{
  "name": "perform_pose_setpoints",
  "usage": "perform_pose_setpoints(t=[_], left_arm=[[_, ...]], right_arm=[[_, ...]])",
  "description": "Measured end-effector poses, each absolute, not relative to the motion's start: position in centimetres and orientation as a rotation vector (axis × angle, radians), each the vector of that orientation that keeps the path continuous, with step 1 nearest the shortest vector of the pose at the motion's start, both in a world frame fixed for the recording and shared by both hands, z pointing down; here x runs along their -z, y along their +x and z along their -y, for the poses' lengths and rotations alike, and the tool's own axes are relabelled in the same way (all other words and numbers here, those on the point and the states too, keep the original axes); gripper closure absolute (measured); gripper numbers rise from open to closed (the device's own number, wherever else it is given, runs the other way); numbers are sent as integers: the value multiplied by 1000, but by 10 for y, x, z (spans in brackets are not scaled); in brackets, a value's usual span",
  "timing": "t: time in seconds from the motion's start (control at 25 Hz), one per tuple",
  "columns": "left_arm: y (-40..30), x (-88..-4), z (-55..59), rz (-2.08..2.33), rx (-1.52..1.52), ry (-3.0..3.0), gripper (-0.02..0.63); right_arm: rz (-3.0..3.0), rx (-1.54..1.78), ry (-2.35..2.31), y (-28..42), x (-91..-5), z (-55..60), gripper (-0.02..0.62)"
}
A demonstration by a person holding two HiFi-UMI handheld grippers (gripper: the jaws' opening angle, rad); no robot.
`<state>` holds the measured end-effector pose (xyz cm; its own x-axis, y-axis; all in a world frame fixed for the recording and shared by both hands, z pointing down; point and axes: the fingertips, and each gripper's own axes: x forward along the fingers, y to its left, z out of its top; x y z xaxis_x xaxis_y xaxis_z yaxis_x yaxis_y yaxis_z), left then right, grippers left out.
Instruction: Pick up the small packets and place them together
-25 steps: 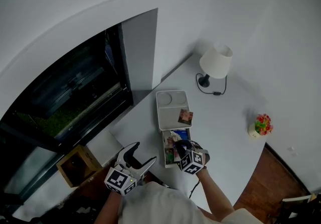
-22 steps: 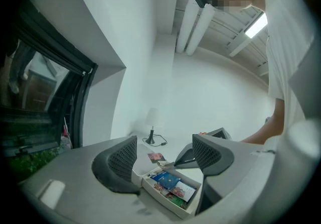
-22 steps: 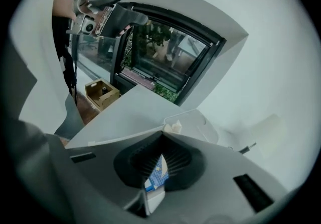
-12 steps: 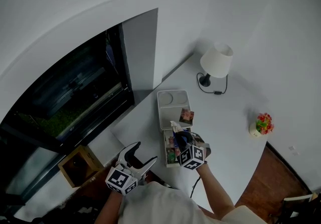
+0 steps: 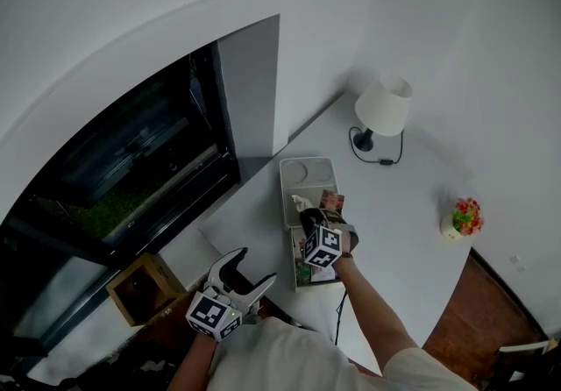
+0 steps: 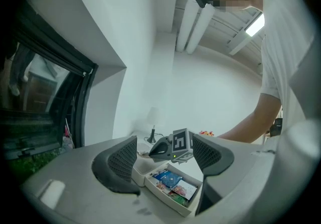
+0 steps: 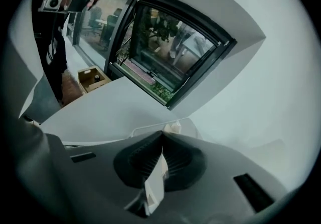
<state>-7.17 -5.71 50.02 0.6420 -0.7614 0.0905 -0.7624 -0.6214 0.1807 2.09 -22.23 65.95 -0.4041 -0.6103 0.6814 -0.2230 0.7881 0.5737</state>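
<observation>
Head cam: high up, steep down on bench (image 5: 403, 205), tray (image 5: 307, 177) near centre. Left claw (image 5: 251, 270) cam: low at bench edge, looks across at tray and right claw (image 6: 152, 152), lamp (image 6: 152, 121) at 12. Right claw cam: close over tray, faces window (image 7: 165, 52) at 12. All three share tray.

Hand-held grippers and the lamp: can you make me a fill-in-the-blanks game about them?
1. The right hand-held gripper is ____ on a white packet.
2. The left hand-held gripper is ____, with nothing between its jaws.
3. The lamp on the table has a ____ shade.

Missing words: shut; open; white.
</observation>
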Motion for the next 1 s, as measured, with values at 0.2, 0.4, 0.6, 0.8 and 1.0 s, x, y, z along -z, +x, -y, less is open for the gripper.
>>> perform_pose_setpoints(t=[0.2, 0.4, 0.6, 0.8, 1.0], left_arm=[[-76, -501, 59, 1271, -7, 2650, 255], [-79, -502, 60, 1273, -11, 2640, 265], [-76, -502, 59, 1270, 9, 2637, 265], [-72, -500, 59, 1252, 10, 2654, 265], [-70, -499, 59, 1234, 29, 2663, 265]], right_arm=[[1972, 404, 568, 16, -692, 232, 591], [1997, 392, 485, 8, -712, 229, 580], [2046, 274, 490, 0, -720, 224, 551], [2084, 324, 518, -1, -709, 221, 451], [2252, 241, 623, -1, -669, 212, 267]])
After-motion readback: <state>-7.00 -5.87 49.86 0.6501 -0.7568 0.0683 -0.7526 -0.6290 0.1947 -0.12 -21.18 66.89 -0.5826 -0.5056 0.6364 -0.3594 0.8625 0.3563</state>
